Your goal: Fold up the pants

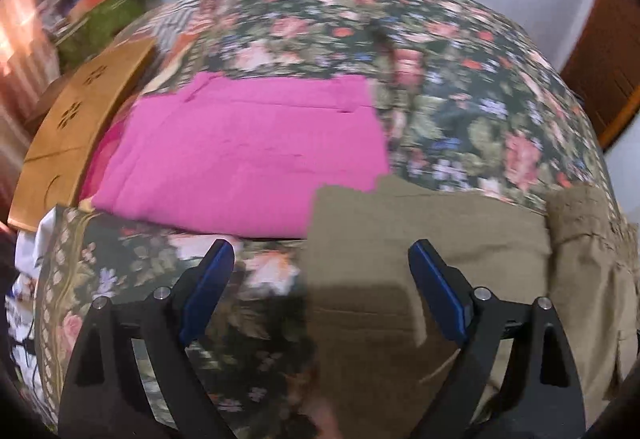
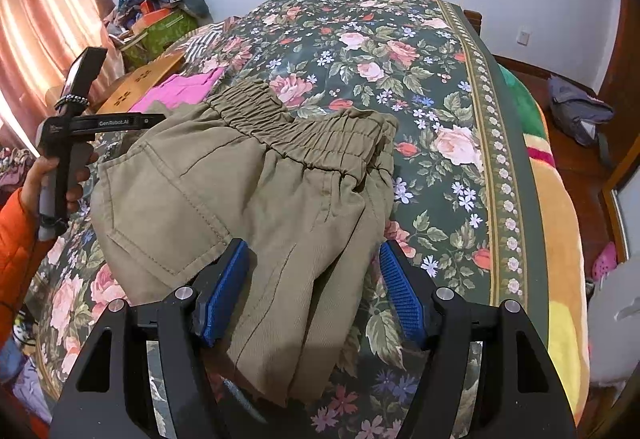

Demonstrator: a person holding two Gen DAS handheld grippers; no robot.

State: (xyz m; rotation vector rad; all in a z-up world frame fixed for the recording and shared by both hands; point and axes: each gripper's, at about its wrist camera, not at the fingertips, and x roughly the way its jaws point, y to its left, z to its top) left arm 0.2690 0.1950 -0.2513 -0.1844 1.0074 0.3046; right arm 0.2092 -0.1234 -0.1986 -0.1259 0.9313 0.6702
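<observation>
Olive-khaki pants [image 2: 256, 199] lie on the floral bedspread [image 2: 400, 51], elastic waistband toward the far side, legs running toward me. My right gripper [image 2: 314, 259] is open, its blue pads either side of the pants' near part, just above the cloth. In the left wrist view the pants [image 1: 420, 239] lie at lower right. My left gripper [image 1: 320, 259] is open above their left edge, holding nothing. The left gripper body, held in a hand, shows at the left of the right wrist view [image 2: 68, 135].
A folded pink garment [image 1: 248, 151] lies on the bed left of the pants. A wooden board [image 1: 80, 119] and a pile of boxes and clothes [image 2: 160, 15] sit at the bed's left edge. A bag [image 2: 580, 111] lies on the floor at right.
</observation>
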